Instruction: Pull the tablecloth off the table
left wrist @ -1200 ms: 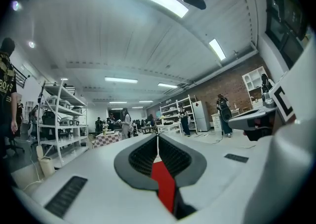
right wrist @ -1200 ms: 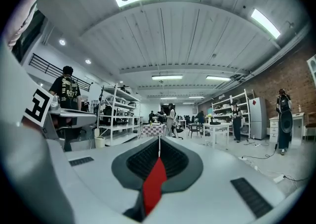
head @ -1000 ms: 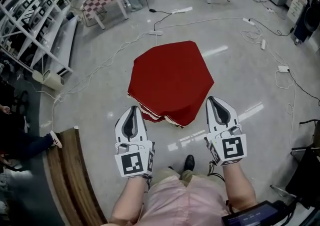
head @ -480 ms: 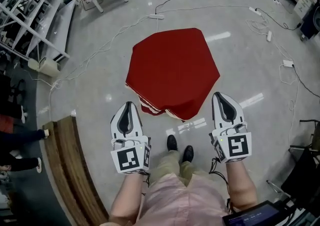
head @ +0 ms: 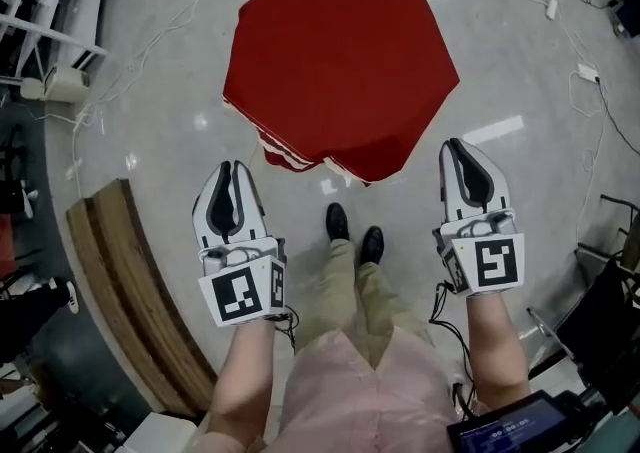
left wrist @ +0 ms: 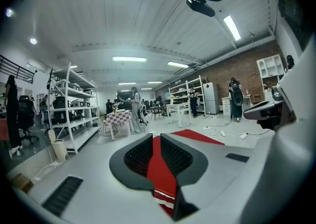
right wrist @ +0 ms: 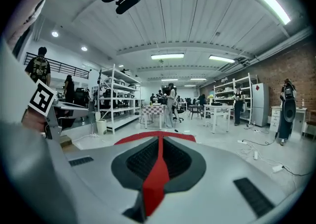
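Draping a hidden tabletop, the soft, light red fabric tablecloth should slide freely if pinched at its hanging near hem. The left hand-held gripper and right hand-held gripper hover beside it, closed on nothing.

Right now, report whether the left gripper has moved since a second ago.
Yes: left gripper has dipped; the white shelving sits higher in its view, and the tablecloth now shows beyond the jaws.

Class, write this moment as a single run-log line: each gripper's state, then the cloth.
left gripper: shut on red tablecloth | right gripper: shut on red tablecloth | red tablecloth: spread out ahead, near edge rumpled
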Motion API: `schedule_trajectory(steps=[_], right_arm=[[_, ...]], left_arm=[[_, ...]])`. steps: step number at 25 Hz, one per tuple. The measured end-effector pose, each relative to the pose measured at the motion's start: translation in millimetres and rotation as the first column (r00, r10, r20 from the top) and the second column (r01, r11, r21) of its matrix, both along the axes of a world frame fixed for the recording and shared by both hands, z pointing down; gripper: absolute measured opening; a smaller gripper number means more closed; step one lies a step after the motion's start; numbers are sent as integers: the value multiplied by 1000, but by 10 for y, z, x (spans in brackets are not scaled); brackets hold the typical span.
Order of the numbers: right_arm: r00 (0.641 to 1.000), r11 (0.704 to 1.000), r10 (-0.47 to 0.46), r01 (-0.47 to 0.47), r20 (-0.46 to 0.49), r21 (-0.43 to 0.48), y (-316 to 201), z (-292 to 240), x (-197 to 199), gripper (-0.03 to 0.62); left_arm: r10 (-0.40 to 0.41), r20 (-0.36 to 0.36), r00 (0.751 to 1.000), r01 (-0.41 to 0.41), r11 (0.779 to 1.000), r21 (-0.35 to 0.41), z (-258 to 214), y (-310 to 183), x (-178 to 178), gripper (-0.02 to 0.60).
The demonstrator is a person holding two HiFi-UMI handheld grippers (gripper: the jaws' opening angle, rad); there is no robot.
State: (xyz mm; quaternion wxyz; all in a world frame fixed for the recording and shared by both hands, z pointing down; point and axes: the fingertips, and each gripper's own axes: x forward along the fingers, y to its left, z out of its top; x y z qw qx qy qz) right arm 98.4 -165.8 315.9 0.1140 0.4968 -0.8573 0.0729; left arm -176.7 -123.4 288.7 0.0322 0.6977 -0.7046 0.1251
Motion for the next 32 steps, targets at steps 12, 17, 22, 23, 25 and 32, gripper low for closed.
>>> schedule_trajectory(steps=[12, 17, 22, 23, 25, 32], right_arm=[[1000, 992, -31, 30, -3, -119, -53, 1198, -100, 174], [998, 982, -50, 58, 47, -177, -115, 1696, -160, 220], [995, 966, -11, 35, 97, -257, -196, 2258, -110, 265], [994, 963, -1, 31, 111, -267, -209, 2356, -96, 274], [989, 959, 9, 33, 148, -282, -230, 2506, -90, 292], [946, 940, 46, 67, 320, -334, -283, 2765, -84, 341]], left_arm=[[53, -42, 998, -57, 994, -95, 1070, -57, -59, 144], [45, -49, 998, -51, 991, -125, 1440, -89, -158, 147], [40, -31, 999, -45, 984, -174, 1879, -98, -237, 153], [38, -30, 999, -42, 982, -185, 1974, -86, -247, 153], [31, -28, 999, -36, 979, -203, 2127, -53, -274, 153], [18, -53, 998, -30, 976, -216, 2376, 40, -360, 155]])
